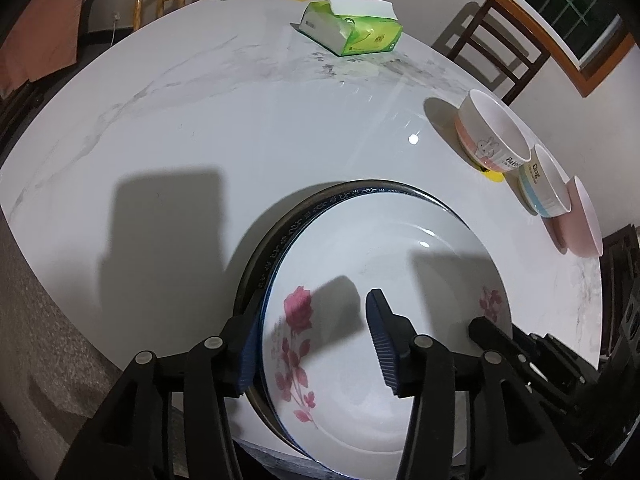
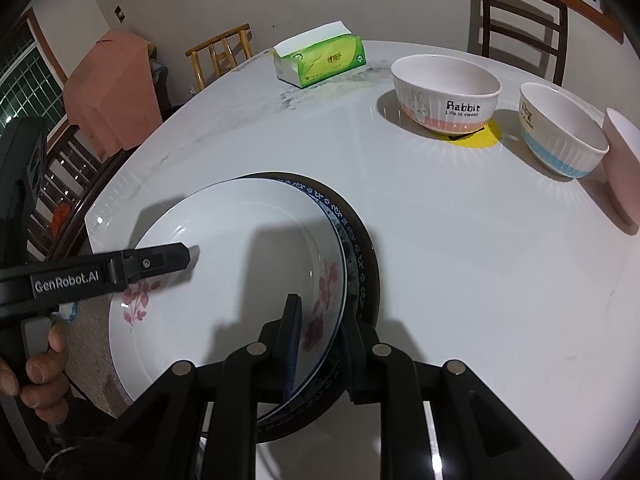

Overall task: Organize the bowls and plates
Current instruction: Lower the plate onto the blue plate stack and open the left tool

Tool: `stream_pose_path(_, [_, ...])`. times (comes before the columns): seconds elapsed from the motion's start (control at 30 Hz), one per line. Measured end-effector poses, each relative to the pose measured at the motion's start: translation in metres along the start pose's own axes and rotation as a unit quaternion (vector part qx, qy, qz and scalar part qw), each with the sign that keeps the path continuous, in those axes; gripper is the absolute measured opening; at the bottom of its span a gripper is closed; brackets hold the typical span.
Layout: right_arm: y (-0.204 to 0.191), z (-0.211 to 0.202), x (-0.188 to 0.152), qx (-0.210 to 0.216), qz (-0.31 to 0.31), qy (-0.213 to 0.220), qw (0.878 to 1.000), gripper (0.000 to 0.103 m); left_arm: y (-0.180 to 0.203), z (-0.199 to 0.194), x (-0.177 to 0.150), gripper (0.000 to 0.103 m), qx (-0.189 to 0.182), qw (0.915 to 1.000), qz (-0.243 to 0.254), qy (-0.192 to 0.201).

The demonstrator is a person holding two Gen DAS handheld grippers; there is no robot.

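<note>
A stack of plates sits at the near table edge: a white plate with pink roses [image 1: 384, 280] [image 2: 240, 248] on top, over a blue-patterned plate [image 2: 352, 248] and a dark one. My left gripper [image 1: 316, 344] straddles the stack's left rim with one pad outside and one inside, jaws apart. My right gripper [image 2: 320, 352] straddles the stack's right rim, its pads close on the rims. Three bowls stand at the right: a pink "Rabbit" bowl [image 1: 494, 136] [image 2: 446, 92], a blue-banded bowl [image 1: 546, 186] [image 2: 560, 136] and a plain pink bowl [image 1: 580, 220] [image 2: 622, 164].
A green tissue box [image 1: 352, 26] [image 2: 320, 60] lies at the far side of the white marble table [image 1: 200, 128] [image 2: 460, 260]. A yellow sticker [image 2: 478, 138] lies under the Rabbit bowl. Chairs stand around the table.
</note>
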State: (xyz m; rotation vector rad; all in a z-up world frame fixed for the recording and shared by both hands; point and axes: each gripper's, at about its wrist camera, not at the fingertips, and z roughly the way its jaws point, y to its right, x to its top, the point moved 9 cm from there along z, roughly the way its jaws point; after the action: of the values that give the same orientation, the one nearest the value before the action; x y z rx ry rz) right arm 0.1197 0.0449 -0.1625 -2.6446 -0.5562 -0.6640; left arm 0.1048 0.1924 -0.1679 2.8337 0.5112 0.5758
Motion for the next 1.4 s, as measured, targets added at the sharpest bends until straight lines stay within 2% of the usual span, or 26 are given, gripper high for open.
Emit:
stream_pose_path(0.27, [-0.002,0.002,0.000,-0.010,-0.010,-0.011,1.000,0.021,-0.002,0.001,0.004,0.052,-0.011,0.9991,-0.037,-0.019])
stream_pose_path(0.5, [-0.004,0.001,-0.001,-0.022,-0.019,-0.033,0.999,0.023,0.004,0.004,0.003,0.060,0.003,0.9994,-0.019,-0.030])
stream_pose_path(0.63, [-0.010,-0.001,-0.003,-0.026,-0.033,-0.041,0.998,0.034,0.009,0.006,0.002,0.064,0.011,0.9993,-0.007,-0.036])
stream_pose_path(0.77, [-0.010,-0.002,-0.005,-0.033,-0.038,-0.041,0.998,0.034,0.010,0.007,0.002,0.065,0.022,0.9991,0.002,-0.035])
stream_pose_path(1.07, [-0.012,-0.003,-0.005,-0.035,-0.037,-0.043,0.998,0.035,0.012,0.005,0.000,0.065,0.067,0.9969,0.040,-0.014])
stream_pose_path(1.23, [-0.014,-0.003,-0.004,-0.039,-0.046,-0.040,0.997,0.035,0.010,0.001,0.003,0.066,0.122,0.9898,0.071,0.020])
stream_pose_path(1.3, [-0.015,-0.003,-0.006,-0.038,-0.046,-0.041,0.997,0.035,0.013,0.001,0.003,0.071,0.119,0.9893,0.081,0.024])
stream_pose_path(1.4, [-0.014,-0.003,-0.006,-0.037,-0.044,-0.040,0.998,0.035,0.013,0.001,0.003,0.071,0.112,0.9902,0.079,0.025])
